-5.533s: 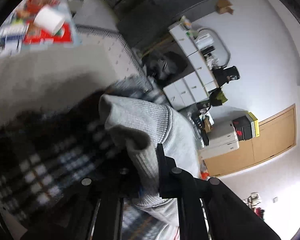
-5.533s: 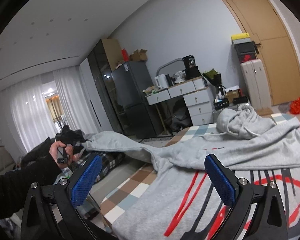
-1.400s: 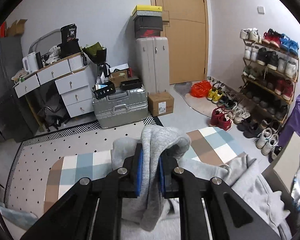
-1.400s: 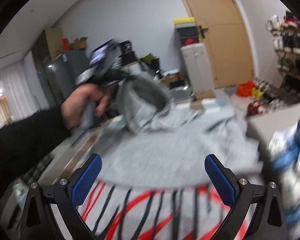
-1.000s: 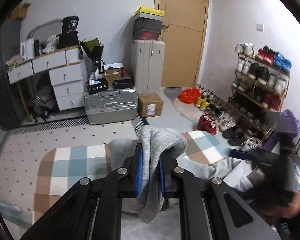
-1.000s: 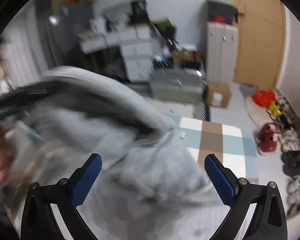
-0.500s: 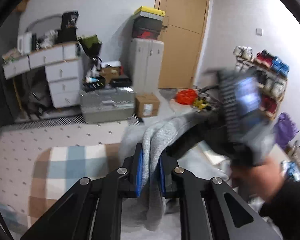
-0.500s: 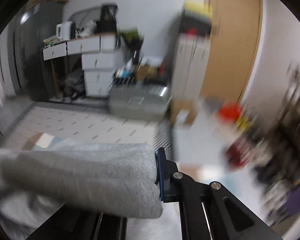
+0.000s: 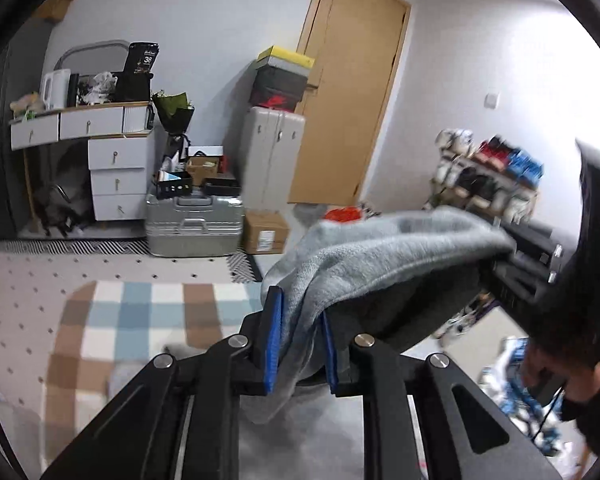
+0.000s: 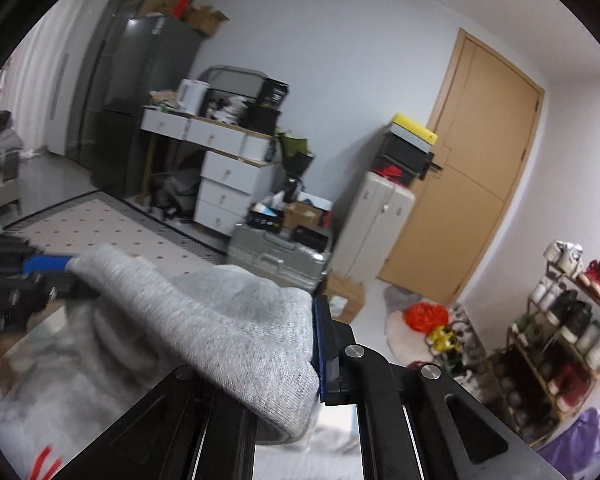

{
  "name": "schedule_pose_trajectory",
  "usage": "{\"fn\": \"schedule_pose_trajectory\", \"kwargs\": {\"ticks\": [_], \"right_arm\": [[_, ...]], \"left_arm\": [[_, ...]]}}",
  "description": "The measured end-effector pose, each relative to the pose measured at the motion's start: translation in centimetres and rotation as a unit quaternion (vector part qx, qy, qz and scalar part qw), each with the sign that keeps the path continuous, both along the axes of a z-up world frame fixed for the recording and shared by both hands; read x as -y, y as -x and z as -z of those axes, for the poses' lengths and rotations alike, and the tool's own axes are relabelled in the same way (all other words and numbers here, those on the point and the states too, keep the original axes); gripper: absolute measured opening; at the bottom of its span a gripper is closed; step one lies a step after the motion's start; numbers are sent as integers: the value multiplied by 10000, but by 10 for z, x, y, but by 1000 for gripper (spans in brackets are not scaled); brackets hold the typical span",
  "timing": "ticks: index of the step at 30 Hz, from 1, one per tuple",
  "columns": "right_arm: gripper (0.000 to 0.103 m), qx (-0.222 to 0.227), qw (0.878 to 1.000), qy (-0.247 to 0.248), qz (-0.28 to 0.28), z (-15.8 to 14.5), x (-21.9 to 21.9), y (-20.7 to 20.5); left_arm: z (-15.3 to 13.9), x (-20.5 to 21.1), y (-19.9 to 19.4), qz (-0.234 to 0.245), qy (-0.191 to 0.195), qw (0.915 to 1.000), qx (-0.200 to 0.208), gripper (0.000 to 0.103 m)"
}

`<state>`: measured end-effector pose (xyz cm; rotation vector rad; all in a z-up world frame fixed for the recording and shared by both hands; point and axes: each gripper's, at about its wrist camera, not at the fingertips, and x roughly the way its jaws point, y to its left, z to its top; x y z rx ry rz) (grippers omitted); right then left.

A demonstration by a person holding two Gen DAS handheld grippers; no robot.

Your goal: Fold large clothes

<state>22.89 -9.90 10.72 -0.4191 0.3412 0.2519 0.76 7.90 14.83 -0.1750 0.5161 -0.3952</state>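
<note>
Holding a grey sweatshirt (image 9: 380,256) taut in the air above the checked mat (image 9: 140,312), the left gripper (image 9: 298,344) clamps one bunched end, its jaws easing open slightly, while the right gripper (image 10: 300,360) is clenched on the other. Keeping both ends level and lowering together should lay a clean fold. Its long axis runs side to side between the grippers.

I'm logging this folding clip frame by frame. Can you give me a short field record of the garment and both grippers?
garment: grey knit sweatshirt, lifted and stretched between the two grippers
left gripper: jaws opening, grey fabric between the blue pads
right gripper: shut on the sweatshirt
surface below: grey cloth with red stripes
background: silver suitcase, wooden door
</note>
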Motion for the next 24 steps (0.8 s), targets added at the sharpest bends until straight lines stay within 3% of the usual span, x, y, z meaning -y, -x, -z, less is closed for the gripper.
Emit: {"fn": "schedule_pose_trajectory", "kwargs": {"ticks": [3,5,8,15,20,24], "right_arm": [[7,-199,9996,-80,-209,27,2,36],[7,-553,9978,-224,-282,55,6,61],[7,-1064,9935,-276,-304,105,6,95],[10,-2071,9779,-252,-153,194,16,132],[17,-2333,9723,81,-63,212,13,141],[26,-2608,9649,53,-318,212,22,154]], "left_arm": [[14,-4,21,133,159,9998,-71,13],[36,-2,35,477,211,9979,-387,14],[69,1,47,970,-16,9922,-788,14],[129,8,55,1393,-652,9743,-1644,16],[137,11,67,1363,-944,9679,-1887,20],[137,5,85,1651,-776,9651,-1878,28]]}}
